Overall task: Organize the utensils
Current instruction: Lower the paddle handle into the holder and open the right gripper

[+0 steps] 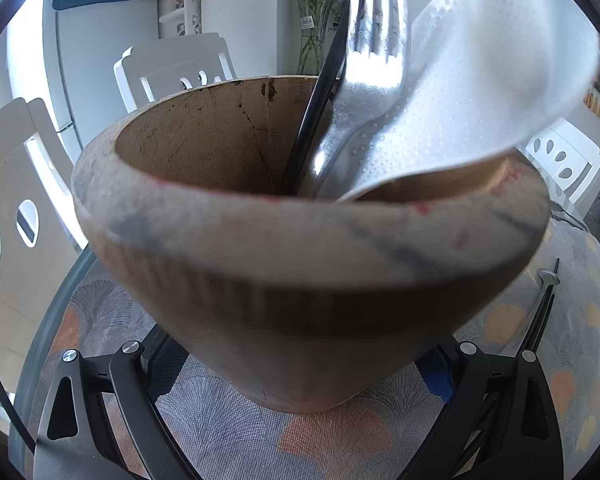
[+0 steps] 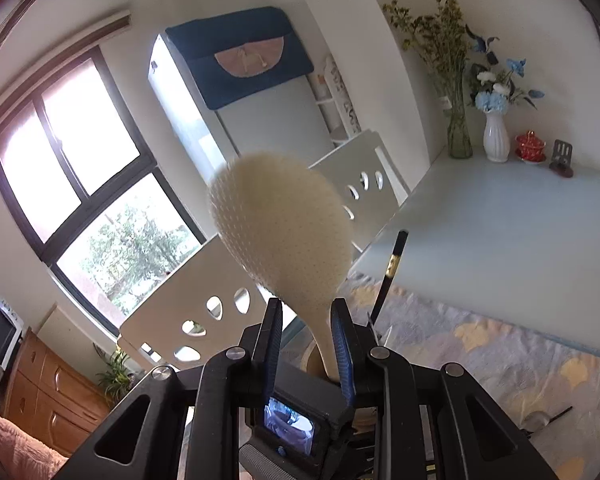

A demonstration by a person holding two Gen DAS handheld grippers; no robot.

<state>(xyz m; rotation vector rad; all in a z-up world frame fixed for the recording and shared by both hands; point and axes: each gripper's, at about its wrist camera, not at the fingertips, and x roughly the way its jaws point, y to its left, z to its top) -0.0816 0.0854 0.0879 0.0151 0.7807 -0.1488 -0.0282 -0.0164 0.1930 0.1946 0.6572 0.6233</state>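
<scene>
**Rice paddle at the wooden holder, both tongs occupied**

The wooden utensil holder (image 1: 300, 248) fills the left wrist view, standing on the table (image 1: 228, 432) with its patterned cloth. The left tongs (image 1: 300, 384) straddle the holder's lower body, one arm on each side; the holder hides the pads themselves, so I cannot tell whether they press on the wood or merely flank it.

Inside the holder, toward its right half, stand three things: a black chopstick (image 1: 320, 112) leaning against the far wall, a metal fork (image 1: 374, 52) with its tines up just right of that, and the white dimpled rice paddle (image 1: 480, 80), whose broad blade spreads above the holder's right rim (its neck crosses the rim there).

In the right wrist view the right tongs (image 2: 310, 344) pinch the rice paddle's (image 2: 280, 232) handle low down, the blue pads close on either side of it, with the blade rising above them. A sliver of the holder's (image 2: 314, 360) rim shows just behind the handle. A black chopstick (image 2: 390, 272) with a gold mark sticks up just right of the holder.

On the cloth to the right of the holder lies more dark cutlery (image 1: 540, 312), too small to identify.
</scene>
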